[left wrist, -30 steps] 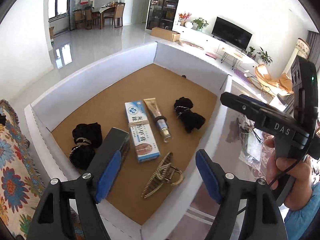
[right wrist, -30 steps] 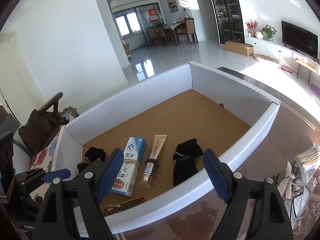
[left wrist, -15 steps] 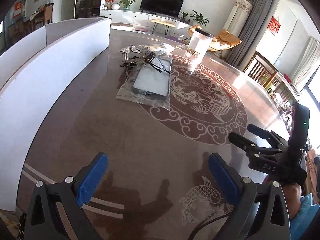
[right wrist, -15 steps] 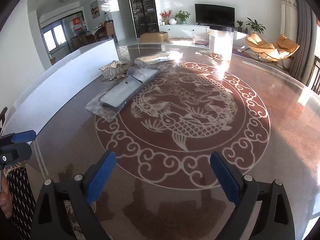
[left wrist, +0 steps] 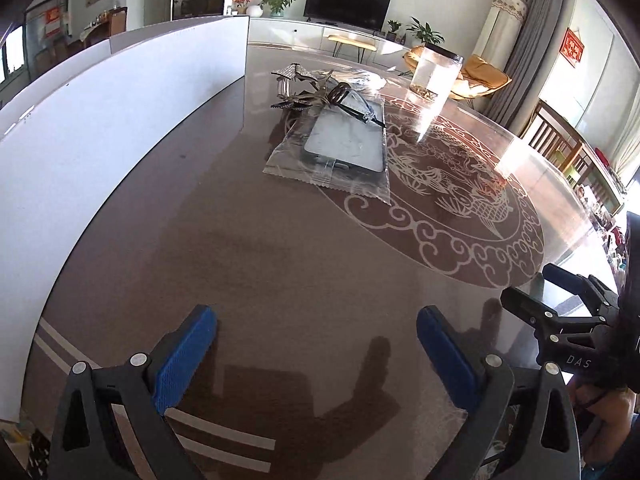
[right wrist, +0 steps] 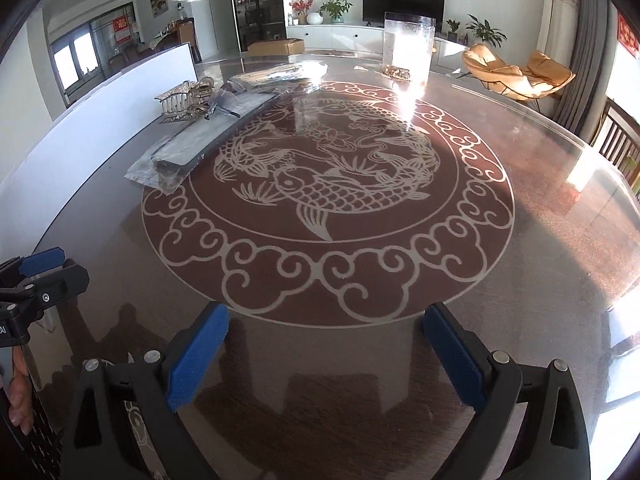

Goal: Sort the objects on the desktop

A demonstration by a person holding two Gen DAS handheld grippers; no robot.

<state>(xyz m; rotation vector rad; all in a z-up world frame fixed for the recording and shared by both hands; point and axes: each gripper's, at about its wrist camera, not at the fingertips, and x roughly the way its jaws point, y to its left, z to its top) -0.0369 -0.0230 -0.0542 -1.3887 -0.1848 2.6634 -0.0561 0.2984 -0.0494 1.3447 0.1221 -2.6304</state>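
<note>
My left gripper [left wrist: 316, 316] hangs open over bare brown tabletop, nothing between its blue pads [left wrist: 184, 356]. My right gripper [right wrist: 326, 312] is low over the table's carp pattern; its jaws are opening and hold nothing. Each gripper shows at the edge of the other's view: the right gripper [left wrist: 528, 284] and the left gripper [right wrist: 68, 266]. Further up the table lies a clear plastic bag with a flat grey item [left wrist: 340, 148] [right wrist: 192, 140]. Metallic hair clips [left wrist: 296, 80] [right wrist: 180, 98] and a dark loop [left wrist: 342, 94] lie at its far end.
The white wall of a cardboard box [left wrist: 120, 120] [right wrist: 100, 120] runs along the table's left side. A clear lidded container [left wrist: 434, 76] [right wrist: 408, 48] stands at the far side. Chairs and the table rim are on the right. A hand [right wrist: 16, 392] is at the lower left.
Both cameras swung away from the inside of the box, with its toothpaste carton and tube, hair ties and clip, to the tabletop on the right. Both pairs of jaws widened.
</note>
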